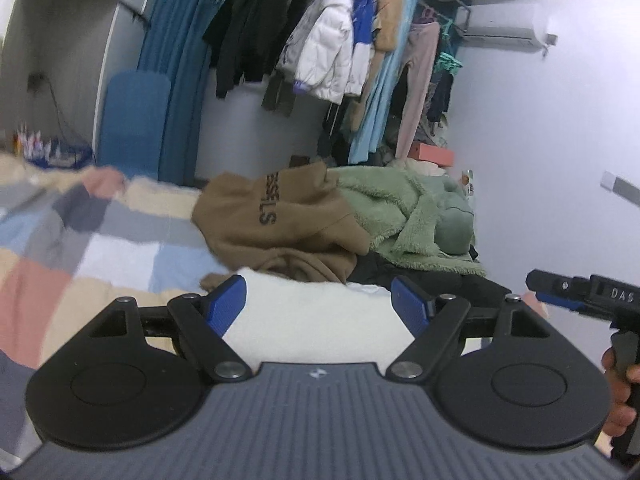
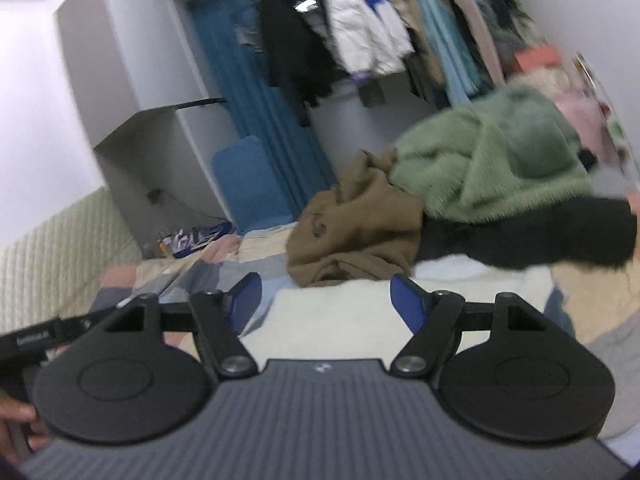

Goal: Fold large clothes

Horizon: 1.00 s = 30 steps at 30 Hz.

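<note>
Nearest, both views: grey ribbed gripper bodies w/ black disc hinges and black link arms. L gripper (image 1: 318, 300): blue ribbed pads (image 1: 225, 304) set wide apart, nothing pinched; seen through the gap, a white fluffy folded garment (image 1: 316, 320), soft pile, rectangular, flat on the bed. R gripper (image 2: 326, 300): blue pads also spread, jaws empty; the same white garment (image 2: 340, 312) lies below and past them, no visible contact. Each view catches the other gripper at its edge, w/ part of a hand (image 1: 622, 392) on the grip.

Mid: patchwork bed cover (image 1: 80, 248), soft squares in pink, grey, pale blue, cream. Beyond the white piece, a heap of unfolded clothes: brown sweatshirt w/ dark lettering (image 1: 280, 216), crumpled; black garment (image 2: 528, 236) under a light-green shaggy fleece (image 1: 400, 208), thick and lumpy.

Far: blue padded board (image 1: 134, 120) propped beside teal curtain (image 1: 180, 60); rail of hanging clothes (image 1: 340, 40), incl. a white puffer jacket; white wall AC unit (image 1: 504, 28). R view is motion-blurred, so fine texture there is unclear.
</note>
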Tool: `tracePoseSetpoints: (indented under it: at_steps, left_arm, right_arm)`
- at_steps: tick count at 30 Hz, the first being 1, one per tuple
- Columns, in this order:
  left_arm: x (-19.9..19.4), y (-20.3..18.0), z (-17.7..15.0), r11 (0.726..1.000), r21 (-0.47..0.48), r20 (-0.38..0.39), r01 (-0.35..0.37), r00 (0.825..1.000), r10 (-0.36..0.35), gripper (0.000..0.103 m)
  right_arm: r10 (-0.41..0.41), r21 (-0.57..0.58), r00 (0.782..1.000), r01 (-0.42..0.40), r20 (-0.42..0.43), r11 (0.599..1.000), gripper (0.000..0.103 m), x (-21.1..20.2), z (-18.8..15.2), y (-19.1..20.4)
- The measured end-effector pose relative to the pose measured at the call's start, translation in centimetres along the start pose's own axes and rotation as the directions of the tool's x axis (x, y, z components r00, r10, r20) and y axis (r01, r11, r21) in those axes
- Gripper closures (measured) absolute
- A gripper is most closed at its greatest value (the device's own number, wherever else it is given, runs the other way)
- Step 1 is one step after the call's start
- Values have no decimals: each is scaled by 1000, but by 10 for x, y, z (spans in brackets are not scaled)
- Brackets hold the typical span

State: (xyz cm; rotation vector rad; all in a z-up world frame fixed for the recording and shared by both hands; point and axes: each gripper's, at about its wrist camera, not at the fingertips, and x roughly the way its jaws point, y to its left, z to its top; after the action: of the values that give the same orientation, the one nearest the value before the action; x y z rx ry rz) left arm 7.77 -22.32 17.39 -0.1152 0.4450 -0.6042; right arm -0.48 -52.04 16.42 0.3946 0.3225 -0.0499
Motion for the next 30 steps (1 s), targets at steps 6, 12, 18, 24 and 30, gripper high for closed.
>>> tracePoseSetpoints:
  at_steps: [6, 12, 18, 24, 30]
  left_arm:
    - [-40, -18, -11, 999, 43, 19, 15, 1000, -16, 20]
    - [-57, -26, -35, 997, 72, 23, 10, 1000, -11, 20]
    - [-60, -23, -60, 998, 57, 9, 2, 1000, -3, 20]
    - [-65, -22, -82, 997, 77, 22, -5, 1000, 3, 17]
    - [-62, -17, -95, 997, 73, -3, -15, 1000, 15, 16]
  right_arm:
    - [4, -67, 999, -2, 34, 998, 29, -28, -20, 28]
    - [-19, -115, 999, 25, 51, 993, 29, -47, -50, 42]
    - [-35, -146, 999, 40, 36, 988, 29, -58, -72, 49]
    - [-75, -184, 997, 77, 19, 980, 29, -60, -90, 55]
    - [-95, -186, 995, 93, -2, 978, 29, -60, -102, 54]
